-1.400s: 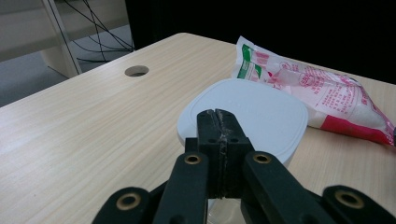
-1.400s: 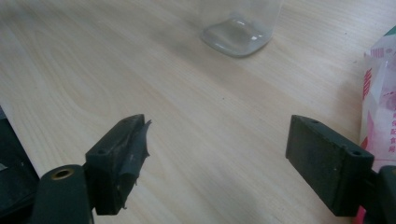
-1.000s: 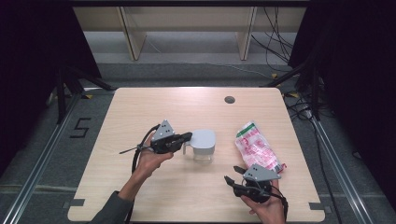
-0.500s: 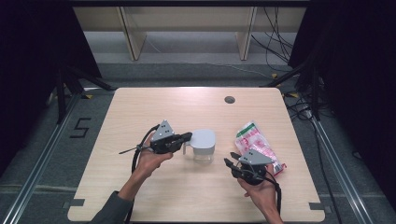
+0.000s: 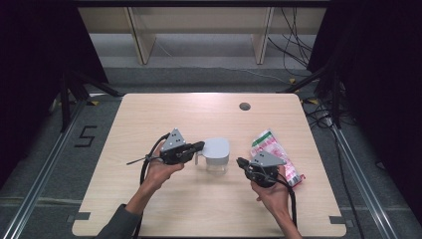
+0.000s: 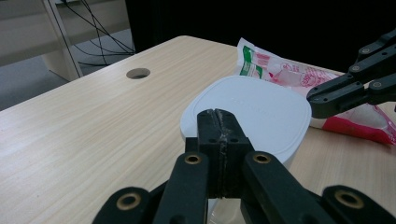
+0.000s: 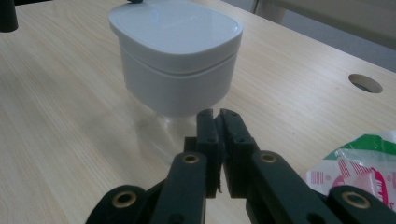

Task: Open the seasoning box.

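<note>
A: From the high view, what lies on the desk (image 5: 149,199)?

B: A clear container with a white lid (image 5: 216,154) sits near the middle. The left gripper (image 5: 199,146) points at it from the left, its tips right at the lid's edge. The right gripper (image 5: 241,162) is just to the container's right, tips aimed toward it but apart from it. A pink and white packet (image 5: 278,152) lies behind that hand, close to the right edge.

A: And the left gripper view?

B: Its jaws are pressed together, nothing between them, tips just over the near rim of the lid (image 6: 247,116). The other gripper's tip reaches in from the right. The packet (image 6: 299,77) lies beyond, and a round hole (image 6: 138,73) shows in the desk farther off.

A: The right gripper view?

B: The jaws have just been closing and now stand together, barely a slit between them, holding nothing. The container (image 7: 175,60) stands upright just ahead of them, not touched.
</note>
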